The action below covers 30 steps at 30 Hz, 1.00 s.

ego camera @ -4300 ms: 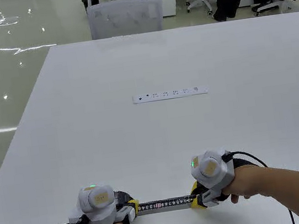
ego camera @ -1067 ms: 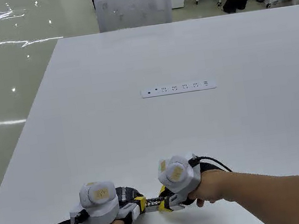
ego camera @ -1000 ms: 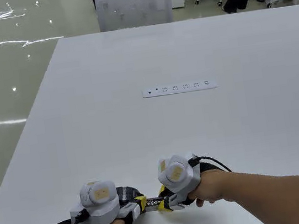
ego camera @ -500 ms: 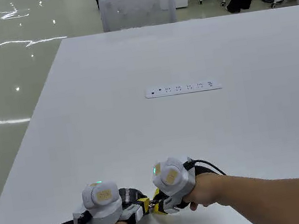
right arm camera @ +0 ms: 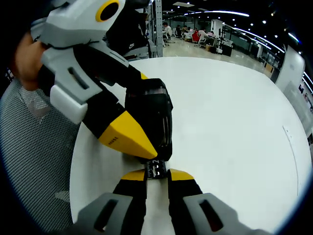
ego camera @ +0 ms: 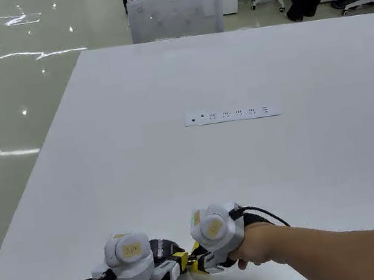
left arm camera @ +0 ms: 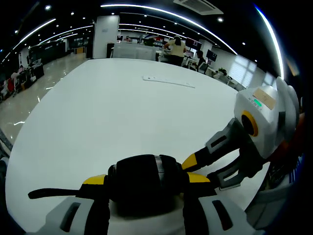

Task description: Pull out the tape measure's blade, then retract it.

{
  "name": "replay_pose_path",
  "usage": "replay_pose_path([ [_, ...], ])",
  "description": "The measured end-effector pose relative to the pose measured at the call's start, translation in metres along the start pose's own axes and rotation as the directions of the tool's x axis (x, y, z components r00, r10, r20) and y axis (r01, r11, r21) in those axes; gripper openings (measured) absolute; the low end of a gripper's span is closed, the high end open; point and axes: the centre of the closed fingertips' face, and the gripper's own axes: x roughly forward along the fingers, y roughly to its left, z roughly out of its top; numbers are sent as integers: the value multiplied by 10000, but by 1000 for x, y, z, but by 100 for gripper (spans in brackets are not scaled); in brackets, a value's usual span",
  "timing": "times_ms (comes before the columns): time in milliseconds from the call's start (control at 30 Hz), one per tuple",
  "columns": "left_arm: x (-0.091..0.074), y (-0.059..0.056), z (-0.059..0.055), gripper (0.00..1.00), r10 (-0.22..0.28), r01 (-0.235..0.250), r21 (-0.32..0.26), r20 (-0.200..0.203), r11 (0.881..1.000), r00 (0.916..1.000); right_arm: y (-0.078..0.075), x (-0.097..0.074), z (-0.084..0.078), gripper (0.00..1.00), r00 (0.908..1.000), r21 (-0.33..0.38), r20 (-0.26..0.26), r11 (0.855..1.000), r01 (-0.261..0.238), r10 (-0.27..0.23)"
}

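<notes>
Head view: left tool (ego camera: pixel 178 261) and right tool (ego camera: pixel 198 264) meet on the smooth white bench (ego camera: pixel 133 154), well apart from the flat white power strip (ego camera: pixel 232 115). Left gripper view: jaws clamp the rounded black tape measure (left arm camera: pixel 146 188). Right gripper view: jaws pinch its marked blade (right arm camera: pixel 156 168).

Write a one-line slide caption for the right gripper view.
Right gripper pinches the blade tip beside the black tape measure held by the left gripper.

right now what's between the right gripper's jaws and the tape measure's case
A short stub of blade, pinched by the right gripper, runs straight into the black case; the right gripper view shows it.
</notes>
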Motion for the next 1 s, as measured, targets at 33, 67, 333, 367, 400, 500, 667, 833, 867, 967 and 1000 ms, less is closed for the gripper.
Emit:
replay_pose_path([
  [33, 0, 0, 0, 57, 0, 0, -2, -4, 10000, 10000, 0, 0, 0, 15, 10000, -81, 13, 10000, 5, -4],
  [67, 0, 0, 0, 57, 2, -2, -3, -10, 10000, 10000, 0, 0, 0, 14, 10000, -104, 7, 9999, 11, -11],
  [333, 0, 0, -1, 57, -15, 15, -20, -23, 10000, 10000, 1, 5, 6, 14, 10000, -39, -82, 10000, -19, 19],
  [367, 0, 0, -1, 57, -15, 15, -25, -22, 10000, 10000, 1, 5, 6, 14, 10000, -5, -67, 10000, -24, 24],
  [400, 0, 0, -1, 57, -18, 18, -19, -17, 10000, 10000, 1, 5, 6, 14, 10000, -1, -60, 10000, -30, 30],
  [500, -1, 0, -1, 57, -23, 23, -18, 89, 10000, 10000, 1, 5, 6, 14, 10000, 12, 7, 10000, -28, 27],
  [667, -1, 0, -1, 57, -114, 114, -17, 41, 9999, 9999, 1, 6, 6, 14, 10000, -40, -63, 10000, -13, 13],
  [833, -2, -1, -1, 58, -183, 183, -10, 226, 9998, 9996, 1, 5, 6, 15, 9998, -227, -187, 9997, 93, -98],
  [867, -2, -1, -1, 58, -218, 217, 33, 296, 9998, 9993, 2, 6, 6, 15, 9996, -343, -278, 9994, 98, -107],
  [967, -4, -1, -1, 58, -367, 362, 160, 341, 9992, 9987, 2, 6, 7, 15, 9989, -292, -417, 9994, 179, -191],
  [1000, -7, -2, 3, 58, -506, 479, 596, 453, 9971, 9977, 0, 6, 7, 16, 9986, -208, -415, 9992, 329, -337],
])
